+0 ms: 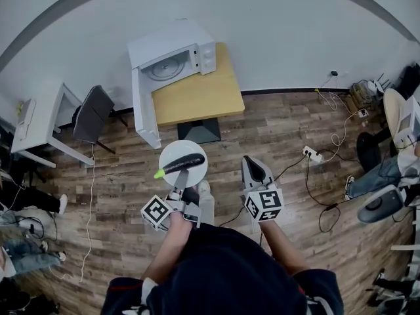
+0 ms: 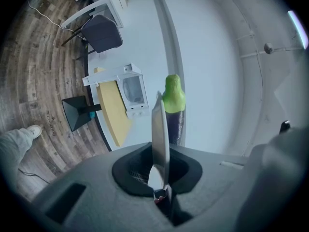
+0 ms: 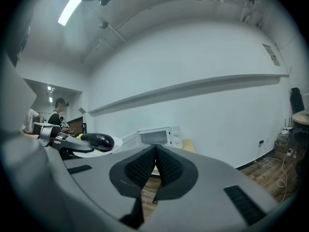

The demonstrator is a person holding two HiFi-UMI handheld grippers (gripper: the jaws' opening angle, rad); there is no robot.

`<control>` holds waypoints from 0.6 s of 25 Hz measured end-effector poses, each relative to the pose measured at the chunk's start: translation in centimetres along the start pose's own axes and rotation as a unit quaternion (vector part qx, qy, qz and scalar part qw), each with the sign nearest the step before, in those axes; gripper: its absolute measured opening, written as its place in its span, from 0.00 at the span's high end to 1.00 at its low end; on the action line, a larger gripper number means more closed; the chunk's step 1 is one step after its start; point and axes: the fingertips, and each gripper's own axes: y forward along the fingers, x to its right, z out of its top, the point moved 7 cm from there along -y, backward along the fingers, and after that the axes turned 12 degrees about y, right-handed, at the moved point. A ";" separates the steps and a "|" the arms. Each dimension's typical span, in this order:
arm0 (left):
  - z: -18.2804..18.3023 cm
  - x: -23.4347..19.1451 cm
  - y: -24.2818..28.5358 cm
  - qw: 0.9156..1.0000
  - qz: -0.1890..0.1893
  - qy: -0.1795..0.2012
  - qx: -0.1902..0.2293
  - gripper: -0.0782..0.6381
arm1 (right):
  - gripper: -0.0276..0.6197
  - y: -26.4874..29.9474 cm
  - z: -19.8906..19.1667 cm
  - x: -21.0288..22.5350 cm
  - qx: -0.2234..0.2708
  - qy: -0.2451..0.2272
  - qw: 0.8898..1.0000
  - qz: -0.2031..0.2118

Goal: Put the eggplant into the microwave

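One carry: left gripper (image 1: pixel 181 181) fingers pinch the plate (image 1: pixel 172 151) bearing the eggplant (image 1: pixel 184 163).
Right gripper (image 3: pixel 155 151): fingers together, empty.
Remaining: reach the open microwave (image 1: pixel 172 54), load.

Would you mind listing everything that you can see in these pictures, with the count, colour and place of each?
microwave: one, white, door open, on the table
table: one, yellow top, against the wall
plate: one, white, in front of the table, held by its rim
eggplant: one, dark purple with a green stem, lying on the plate
chair: one, dark grey, left of the microwave
desk: one, white, far left
power strip: one, white, on the wooden floor at right, among cables
bystanders: at least two, partly seen, at the left and right edges
left tongs: one, grey, shut on the plate
right tongs: one, grey, shut and empty, right of the plate
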 end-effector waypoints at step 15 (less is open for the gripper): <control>8.3 -2.0 12.5 1.000 -0.010 -0.003 0.009 0.86 | 0.94 13.8 4.3 2.3 -0.011 -0.023 1.000 0.002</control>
